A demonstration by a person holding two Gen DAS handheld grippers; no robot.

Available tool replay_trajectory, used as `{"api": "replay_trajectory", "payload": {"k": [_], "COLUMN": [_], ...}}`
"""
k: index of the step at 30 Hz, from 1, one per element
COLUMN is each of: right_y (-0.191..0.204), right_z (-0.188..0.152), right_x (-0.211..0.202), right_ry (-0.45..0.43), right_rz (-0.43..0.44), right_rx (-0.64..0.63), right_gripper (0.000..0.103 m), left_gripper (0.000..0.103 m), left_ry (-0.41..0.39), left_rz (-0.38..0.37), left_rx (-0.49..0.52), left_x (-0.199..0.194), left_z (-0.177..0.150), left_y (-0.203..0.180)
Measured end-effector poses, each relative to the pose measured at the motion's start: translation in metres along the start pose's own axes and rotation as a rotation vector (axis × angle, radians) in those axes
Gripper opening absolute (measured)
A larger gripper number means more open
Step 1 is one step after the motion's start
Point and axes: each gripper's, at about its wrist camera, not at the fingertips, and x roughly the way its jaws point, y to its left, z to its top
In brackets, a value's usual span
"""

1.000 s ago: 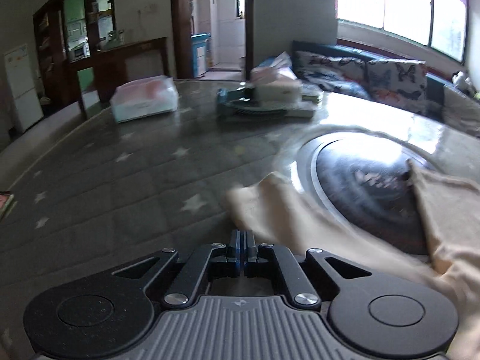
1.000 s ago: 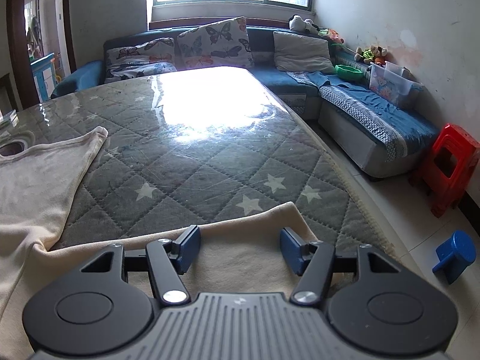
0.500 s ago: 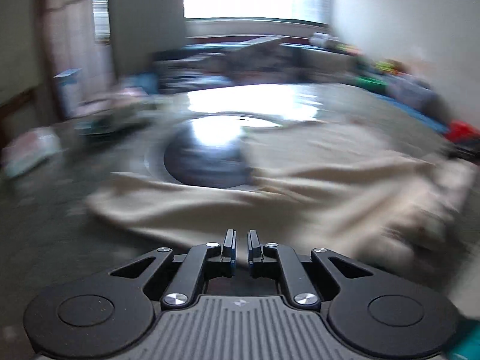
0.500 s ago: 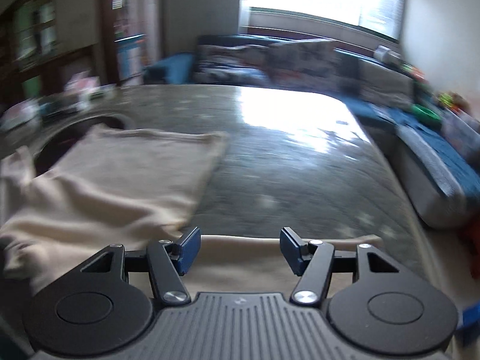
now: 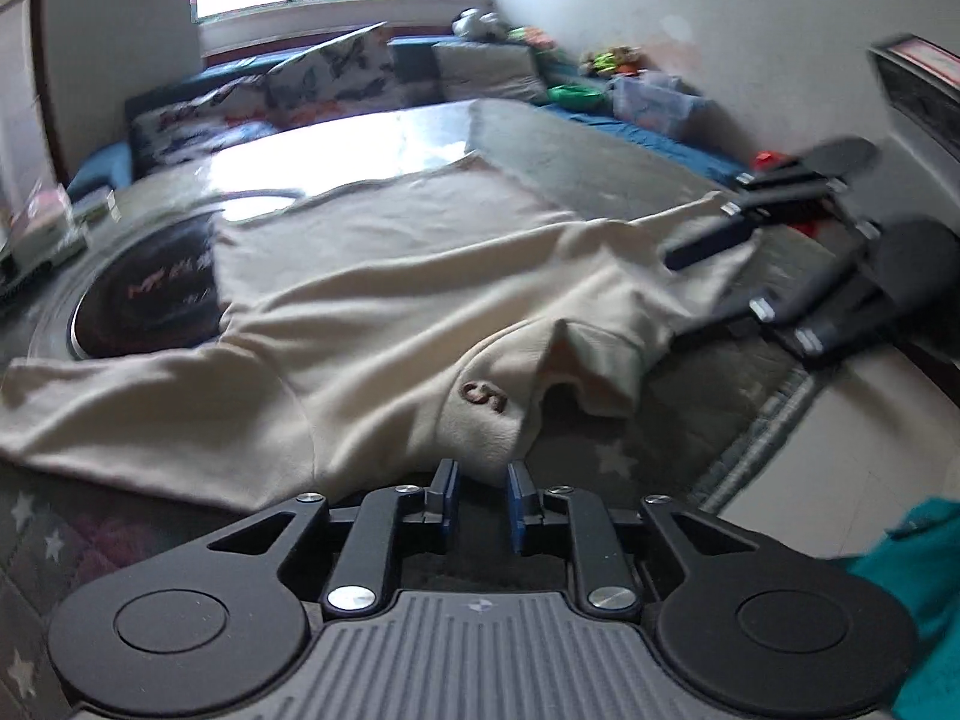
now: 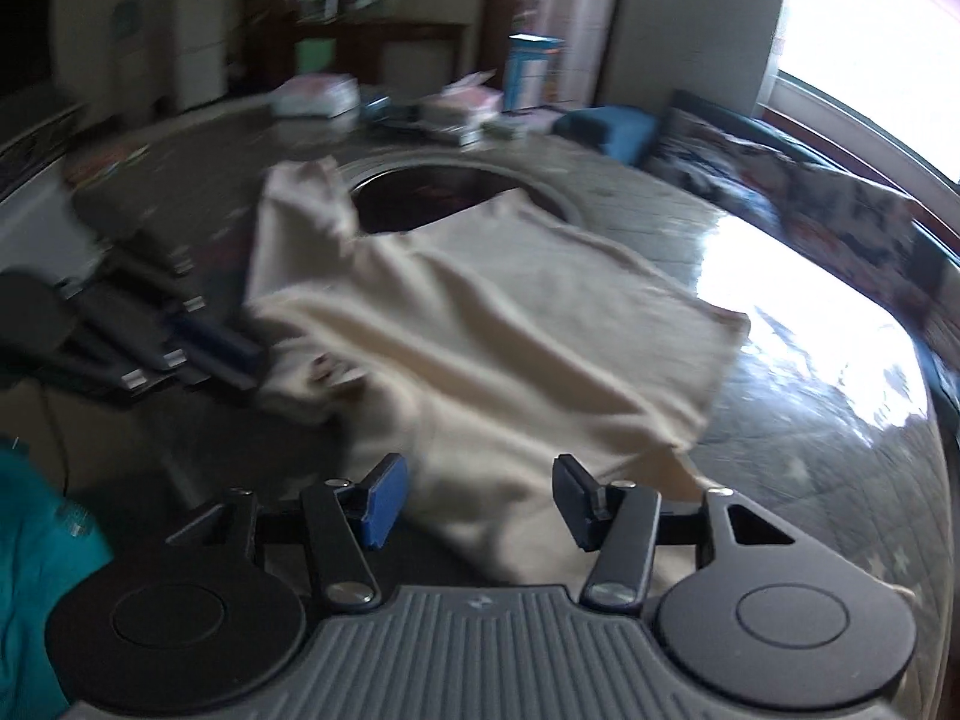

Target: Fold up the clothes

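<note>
A cream garment (image 5: 390, 300) lies spread and rumpled on the quilted table (image 5: 606, 180). Its collar has a small "5" mark (image 5: 483, 397). My left gripper (image 5: 481, 495) sits at the collar edge, open by a narrow gap, with the cloth just ahead of its tips and nothing between them. From the right wrist view it shows at the left (image 6: 237, 354), beside the bunched collar. My right gripper (image 6: 479, 501) stands wide open over the garment (image 6: 510, 330). In the left wrist view its fingers (image 5: 711, 243) straddle the cloth's right end.
A dark round inset (image 5: 144, 300) (image 6: 432, 192) sits in the table, partly covered by the cloth. The table's near edge (image 5: 750, 444) drops to pale floor. A teal cloth (image 5: 900, 570) is at the lower right. Boxes and clutter (image 6: 450, 108) crowd the far side; a cushioned sofa (image 5: 312, 78) runs behind.
My left gripper swung right toward the collar, and its jaws went from shut to slightly open. My right gripper swung left to face the garment and stayed open.
</note>
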Motion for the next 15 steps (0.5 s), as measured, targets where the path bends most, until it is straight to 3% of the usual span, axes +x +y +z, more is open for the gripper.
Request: {"api": "replay_trajectory", "payload": {"k": [2,6,8,9,11,12,15], "right_y": [0.012,0.025,0.031,0.034,0.039,0.042,0.046], "right_z": [-0.003,-0.006,-0.007,-0.008,-0.009,-0.009,-0.011], "right_x": [0.002,0.006,0.009,0.010,0.013,0.014,0.016], "right_ry": [0.012,0.017,0.019,0.020,0.022,0.022,0.025], "right_rz": [0.011,0.007,0.006,0.005,0.002,-0.004,-0.013], "right_rx": [-0.048,-0.123,-0.159,-0.177,-0.215,-0.235,-0.279], "right_gripper": [0.054,0.054,0.054,0.054,0.054,0.054,0.054], "left_gripper": [0.053,0.051,0.037,0.036,0.012,0.007,0.007], "left_ry": [0.007,0.024,0.031,0.034,0.035,0.036,0.038], "left_rz": [0.008,0.015,0.034,0.042,0.040,0.039,0.035], "left_rx": [-0.028,-0.043,-0.049,-0.052,-0.062,-0.067,-0.081], "left_x": [0.002,0.008,0.011,0.012,0.011,0.010,0.008], "left_z": [0.001,0.003,0.004,0.005,0.006,0.006,0.007], "left_y": [0.002,0.003,0.003,0.004,0.005,0.006,0.008]}}
